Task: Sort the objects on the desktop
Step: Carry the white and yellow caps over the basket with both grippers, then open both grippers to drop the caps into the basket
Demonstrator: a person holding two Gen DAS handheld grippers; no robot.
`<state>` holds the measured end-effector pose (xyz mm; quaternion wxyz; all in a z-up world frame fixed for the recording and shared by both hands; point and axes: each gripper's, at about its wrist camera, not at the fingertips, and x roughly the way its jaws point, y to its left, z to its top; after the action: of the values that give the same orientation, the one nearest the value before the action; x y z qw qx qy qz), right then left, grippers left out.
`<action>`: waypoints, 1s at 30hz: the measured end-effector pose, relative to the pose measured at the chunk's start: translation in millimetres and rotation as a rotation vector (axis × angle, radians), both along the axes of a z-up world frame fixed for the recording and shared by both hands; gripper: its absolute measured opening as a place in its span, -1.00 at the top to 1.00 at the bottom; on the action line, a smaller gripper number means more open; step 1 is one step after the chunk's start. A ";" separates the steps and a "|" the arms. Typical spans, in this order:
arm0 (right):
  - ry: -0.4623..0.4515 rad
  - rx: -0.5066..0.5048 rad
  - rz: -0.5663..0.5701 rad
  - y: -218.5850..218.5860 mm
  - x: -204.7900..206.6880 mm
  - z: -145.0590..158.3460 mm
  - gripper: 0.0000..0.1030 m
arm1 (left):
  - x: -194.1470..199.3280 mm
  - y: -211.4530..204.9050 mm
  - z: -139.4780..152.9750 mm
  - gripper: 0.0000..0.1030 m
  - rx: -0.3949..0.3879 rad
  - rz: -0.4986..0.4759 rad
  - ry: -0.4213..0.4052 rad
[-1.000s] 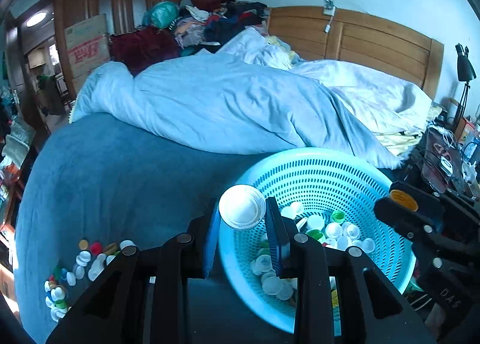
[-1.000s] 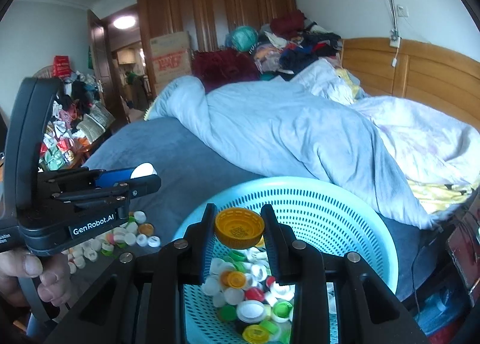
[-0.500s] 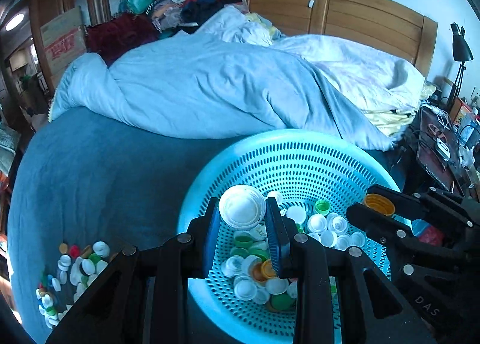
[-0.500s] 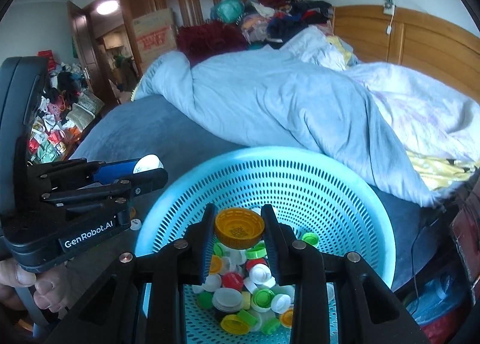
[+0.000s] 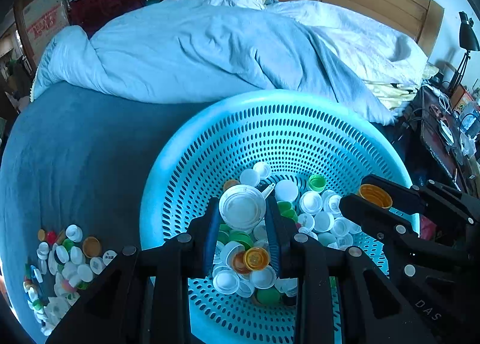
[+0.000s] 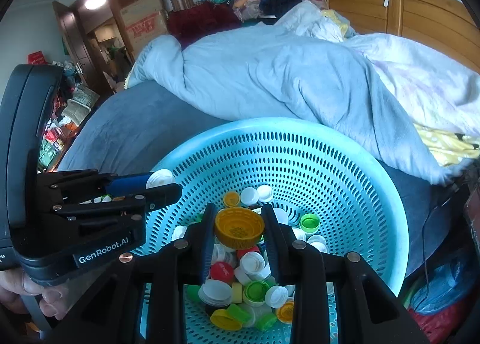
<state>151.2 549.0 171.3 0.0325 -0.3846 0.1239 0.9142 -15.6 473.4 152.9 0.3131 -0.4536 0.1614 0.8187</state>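
We have the left gripper [image 5: 242,225] pinching a white cap [image 5: 242,208] between its blue pads, and the right gripper [image 6: 238,233] pinching a yellow cap [image 6: 239,227] the same way; both hang over the inside of the turquoise basket [image 5: 270,110], which sits on the blue bed cover [image 5: 75,149] at the near edge of the bed; in the left wrist view the right gripper enters from four o'clock with its yellow cap just inside the basket's wall at three o'clock; in the right wrist view the left gripper comes in from nine o'clock, its white cap just over the rim there. The basket's floor is already heaped with caps in white, green, yellow and red; a second heap, the loose caps [image 5: 63,263], lies on the cover at eight o'clock of the left view, well apart from the basket. As we judge it, the step in hand is the drop; we should let each cap go only while it is well inside the rim (the left one looks closest to the edge), low enough that it settles on the pile and does not bounce out; we should spread the jaws fully and lift straight away, so neither pad drags a cap back over the wall.
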 end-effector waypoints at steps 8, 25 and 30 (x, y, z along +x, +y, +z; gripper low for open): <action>-0.019 -0.005 0.007 -0.2 -5.8 -9.6 0.36 | -2.9 1.3 -7.3 0.52 -0.011 -0.001 -0.007; 0.013 0.007 -0.043 0.9 0.4 -4.1 -0.52 | -8.2 -10.2 -1.7 -0.02 -0.001 0.034 0.008; 0.051 0.006 -0.033 -9.6 5.3 4.6 -0.63 | -5.2 -27.1 5.8 -0.17 0.016 0.050 0.035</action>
<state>156.5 539.4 175.9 0.0457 -0.3591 0.1282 0.9233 -20.8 446.3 158.8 0.2933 -0.4406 0.1490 0.8352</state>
